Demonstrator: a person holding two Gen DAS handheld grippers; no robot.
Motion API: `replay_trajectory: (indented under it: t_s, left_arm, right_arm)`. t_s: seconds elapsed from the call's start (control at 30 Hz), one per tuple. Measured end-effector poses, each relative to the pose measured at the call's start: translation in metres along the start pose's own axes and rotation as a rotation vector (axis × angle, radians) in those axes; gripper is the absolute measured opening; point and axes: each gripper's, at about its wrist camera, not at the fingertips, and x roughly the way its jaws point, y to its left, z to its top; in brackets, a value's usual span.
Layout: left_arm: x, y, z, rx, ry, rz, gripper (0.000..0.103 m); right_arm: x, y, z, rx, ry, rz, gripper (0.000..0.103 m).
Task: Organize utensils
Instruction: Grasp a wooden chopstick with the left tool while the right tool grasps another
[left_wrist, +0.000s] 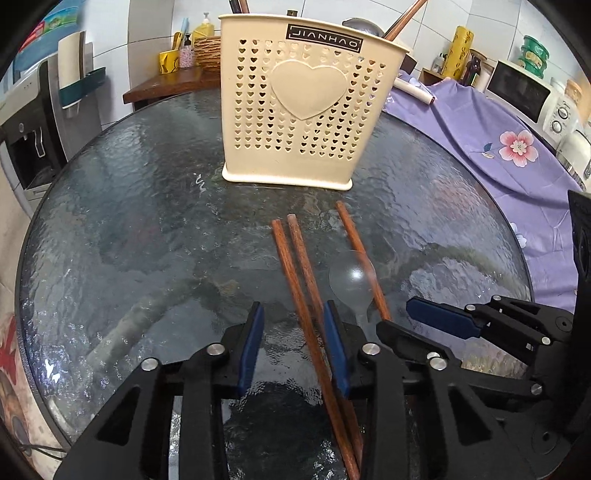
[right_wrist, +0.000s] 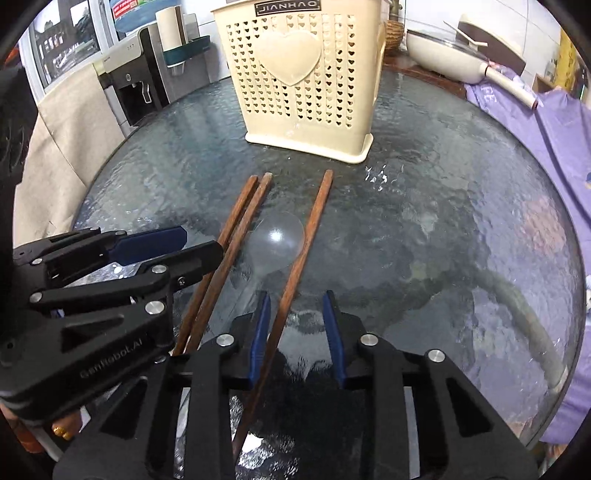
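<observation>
The left gripper (left_wrist: 293, 314) hangs low over the round, dark, textured-glass worktop (left_wrist: 129, 206) with its jaws apart. The two paired reddish-brown wooden chopsticks (left_wrist: 295, 266) run between its blue-padded fingers (left_wrist: 255, 339), close against the right pad. Nothing is clamped, so the wide gap looks like a straddle set up for pinching both sticks at once. Because the pair lies side by side and almost touching, one closing move would probably take both.

At about one o'clock from that pair rests the clear plastic spoon (left_wrist: 352, 280), bowl up, between the pair and the third, single reddish-brown wooden chopstick (right_wrist: 301, 254). Its handle runs back toward the grippers. From the left wrist view the single stick seems to cross the spoon's bowl edge, though touching cannot be confirmed.

The right gripper (right_wrist: 297, 312) is likewise spread, with the single chopstick lying between its fingers nearer the left pad. It holds nothing.

At twelve o'clock stands the cream plastic utensil holder with heart-shaped holes and a raised heart (left_wrist: 295, 107), upright and well apart from the loose pieces. Other chopstick ends and a metal utensil already poke out of its top. That suggests it is the destination, and three chopsticks and the spoon have yet to go in.
</observation>
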Motion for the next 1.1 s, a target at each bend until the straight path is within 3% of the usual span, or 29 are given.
replay_trajectory:
  t_s: [0.5,1.1]
  left_arm:
    - [0.008,0.001,0.005,0.005,0.016,0.011,0.027]
    - [0.020,0.006,0.022,0.033,0.048,0.028,0.022]
  right_arm:
    - [0.010,-0.018,0.017,-0.016,-0.001,-0.057,0.021]
    - [0.014,-0.029,0.026,-0.006,0.012,-0.036,0.020]
